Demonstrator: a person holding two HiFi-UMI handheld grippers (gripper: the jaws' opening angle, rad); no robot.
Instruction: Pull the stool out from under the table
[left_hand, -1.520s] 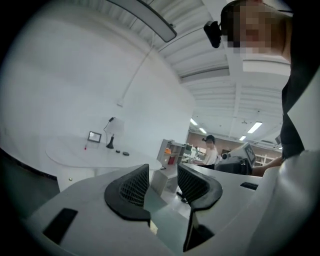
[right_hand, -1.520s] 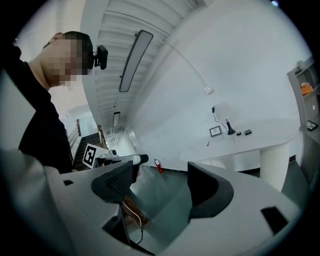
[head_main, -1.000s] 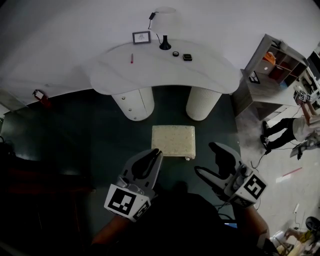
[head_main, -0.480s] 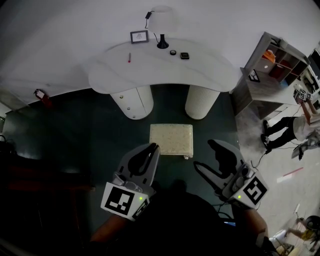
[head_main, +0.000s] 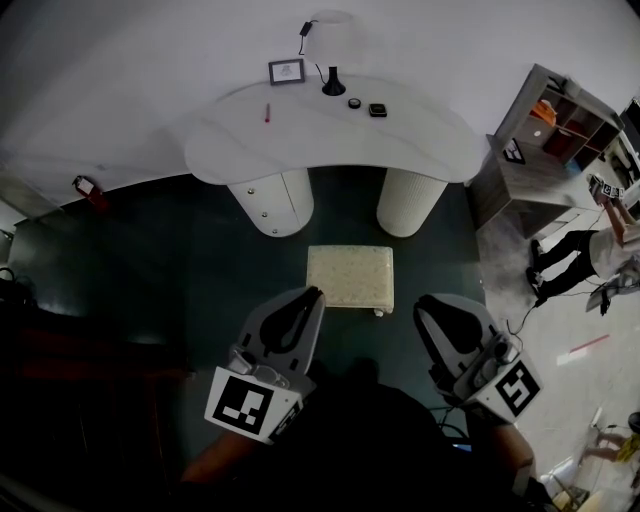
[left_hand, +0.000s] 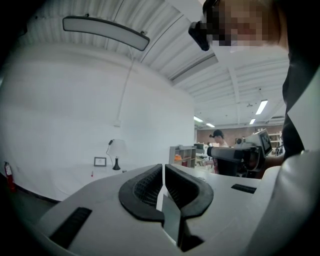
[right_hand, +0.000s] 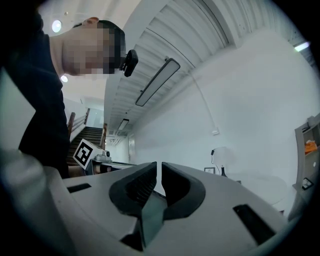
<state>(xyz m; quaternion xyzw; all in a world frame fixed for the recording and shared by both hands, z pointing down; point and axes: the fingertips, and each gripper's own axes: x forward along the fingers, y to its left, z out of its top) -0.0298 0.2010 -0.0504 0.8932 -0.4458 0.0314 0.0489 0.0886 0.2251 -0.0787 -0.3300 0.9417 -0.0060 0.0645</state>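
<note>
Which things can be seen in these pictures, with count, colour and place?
table: one, white, by the wall
stool: one, cream, in front of the table
lamp: one, white shade, table's back edge
picture frame: one, dark, left of the lamp
pen: one, red, table's left part
small dark things: two, right of the lamp
shelf unit: one, grey, right of the table
left tongs: one, grey, shut, empty, near stool's front left
right tongs: one, grey, just closed, empty, near stool's front right
</note>
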